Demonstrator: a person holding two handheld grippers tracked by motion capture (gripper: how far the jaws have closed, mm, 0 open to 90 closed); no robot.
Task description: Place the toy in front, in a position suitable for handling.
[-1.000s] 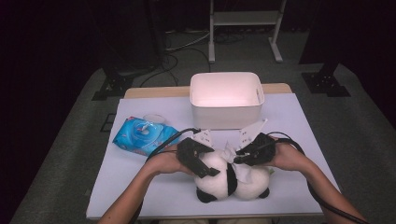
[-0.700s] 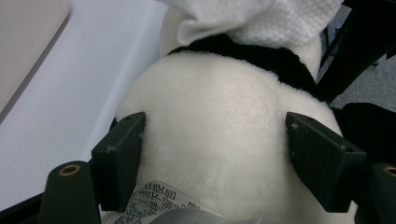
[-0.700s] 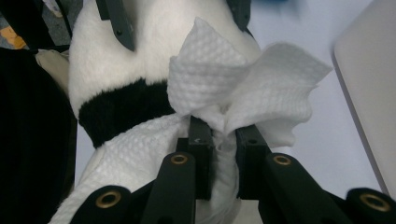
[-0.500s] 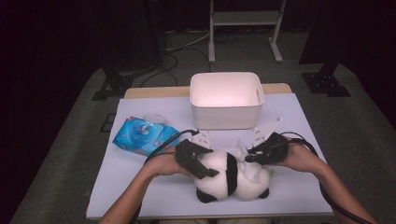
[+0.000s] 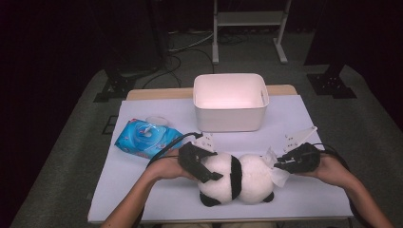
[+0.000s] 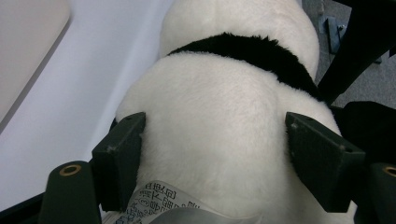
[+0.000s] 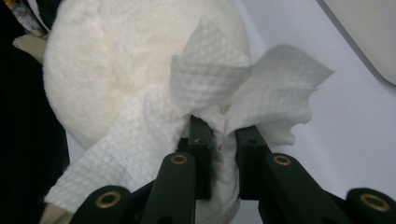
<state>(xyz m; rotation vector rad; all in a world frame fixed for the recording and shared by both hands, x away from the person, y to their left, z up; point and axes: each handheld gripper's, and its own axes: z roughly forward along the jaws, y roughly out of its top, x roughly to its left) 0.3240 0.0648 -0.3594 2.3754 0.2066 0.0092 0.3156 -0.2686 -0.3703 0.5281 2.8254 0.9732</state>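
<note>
A black-and-white panda plush (image 5: 237,183) lies on the white table cover near the front edge. My left gripper (image 5: 211,170) is shut on its left side. In the left gripper view the two pads press into the white fur (image 6: 215,116) from both sides, above a printed label (image 6: 159,200). My right gripper (image 5: 281,165) is at the plush's right end, shut on a crumpled white wipe (image 5: 275,167). In the right gripper view the wipe (image 7: 233,88) bunches out between the jaws and rests against the plush (image 7: 107,60).
A white rectangular bin (image 5: 230,118) stands at the back middle of the table. A blue pack of wipes (image 5: 145,137) lies at the left, with the left gripper's cable running past it. Bare table cover (image 5: 313,194) lies to the right and in front.
My right gripper has moved right and slightly down with the wipe, from over the plush to its right end. The left gripper and the plush have stayed put.
</note>
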